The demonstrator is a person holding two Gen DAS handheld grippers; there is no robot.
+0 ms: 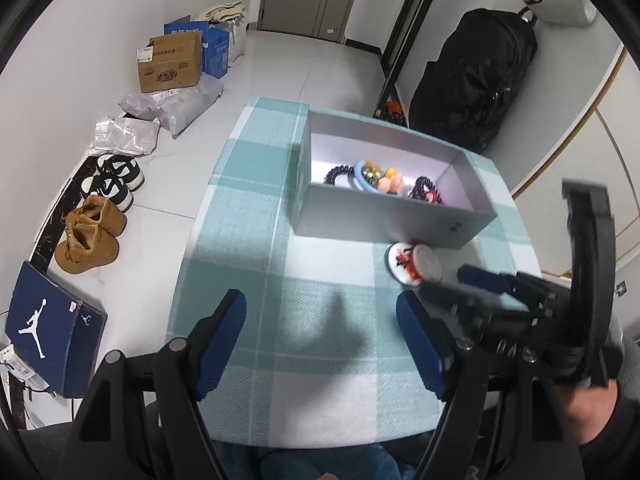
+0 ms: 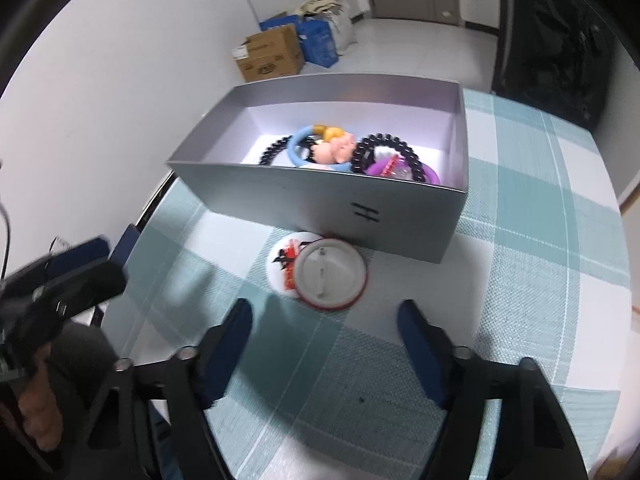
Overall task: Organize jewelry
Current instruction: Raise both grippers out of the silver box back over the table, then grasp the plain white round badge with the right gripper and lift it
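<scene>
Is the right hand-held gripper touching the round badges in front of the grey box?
Apart. In the right wrist view, bare tablecloth shows between the open right hand-held gripper and the badges.

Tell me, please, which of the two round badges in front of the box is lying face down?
The red-rimmed badge on top, nearer the right gripper: its plain white back and pin show. The badge partly beneath it lies face up, showing a red and black print.

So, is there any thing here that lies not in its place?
Yes. Two round badges lie on the checked tablecloth outside the grey box, right against its front wall, one overlapping the other with its pin back up. The bracelets and other trinkets are already inside the box.
</scene>
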